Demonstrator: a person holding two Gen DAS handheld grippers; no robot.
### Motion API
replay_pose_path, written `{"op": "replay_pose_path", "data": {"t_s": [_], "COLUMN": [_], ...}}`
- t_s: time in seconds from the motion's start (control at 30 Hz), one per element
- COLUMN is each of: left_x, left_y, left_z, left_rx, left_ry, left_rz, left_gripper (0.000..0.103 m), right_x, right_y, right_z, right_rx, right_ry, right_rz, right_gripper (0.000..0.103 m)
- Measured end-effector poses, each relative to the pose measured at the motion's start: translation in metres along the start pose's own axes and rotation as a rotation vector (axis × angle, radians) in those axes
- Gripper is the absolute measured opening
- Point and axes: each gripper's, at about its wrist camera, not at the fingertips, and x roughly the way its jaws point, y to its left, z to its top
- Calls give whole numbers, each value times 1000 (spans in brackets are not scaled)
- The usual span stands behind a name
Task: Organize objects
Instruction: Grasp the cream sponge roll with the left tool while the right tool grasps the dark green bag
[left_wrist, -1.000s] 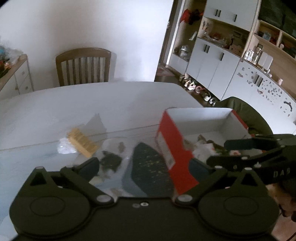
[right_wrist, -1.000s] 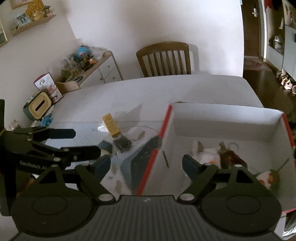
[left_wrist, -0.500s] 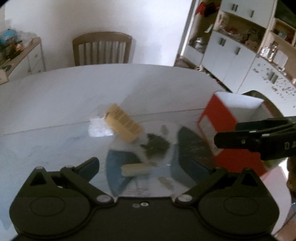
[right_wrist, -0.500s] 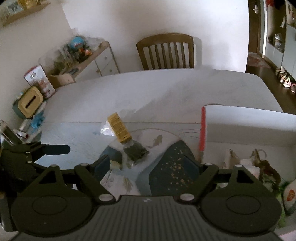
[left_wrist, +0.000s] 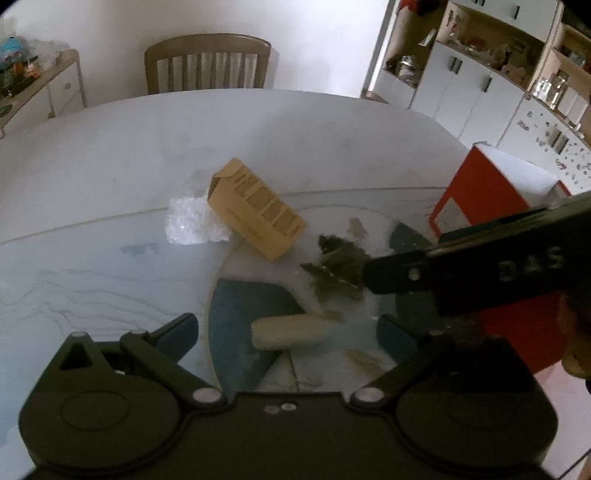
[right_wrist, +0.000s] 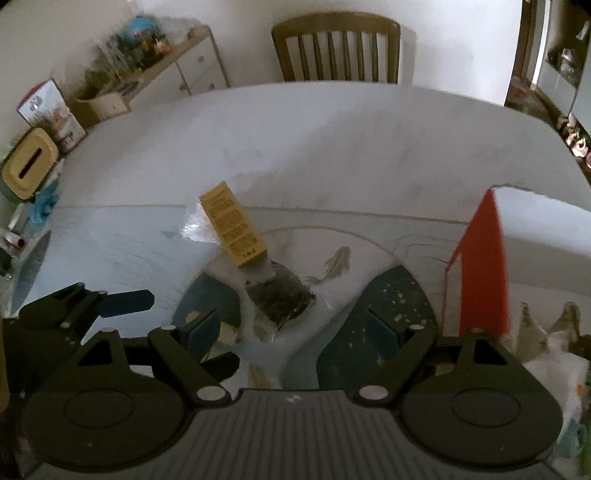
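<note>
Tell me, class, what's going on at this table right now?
A person holds a gripper in each hand over a table, tidying loose items. Both the left gripper and right gripper are open and hold nothing. Below them lie a yellow carton, a dark packet, a pale roll and a clear wrapper. A red box at the right already has things inside.

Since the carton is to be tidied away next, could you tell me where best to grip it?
Grip the carton across its two long side faces, near the middle, coming from above. It lies flat and slanted, one end over the plastic wrap, so turn the fingers to match its slant.
</note>
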Motion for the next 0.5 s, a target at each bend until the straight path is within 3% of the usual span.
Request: {"op": "replay_pose_path", "data": {"t_s": [0.2, 0.43, 0.5], "left_x": [9, 13, 13], "left_y": [-1, -8, -9], "left_z": [-5, -9, -9], "left_rx": [11, 49, 49], "left_ry": [-2, 7, 7], "left_rz": [23, 20, 16], "left_gripper": [95, 77, 75], "right_x": [30, 48, 51], "right_y": [0, 1, 2], "right_z": [2, 2, 3], "right_rx": [-28, -60, -64], "right_ry": [44, 64, 72], "right_rz": [-33, -42, -39], "right_gripper": [85, 84, 80]}}
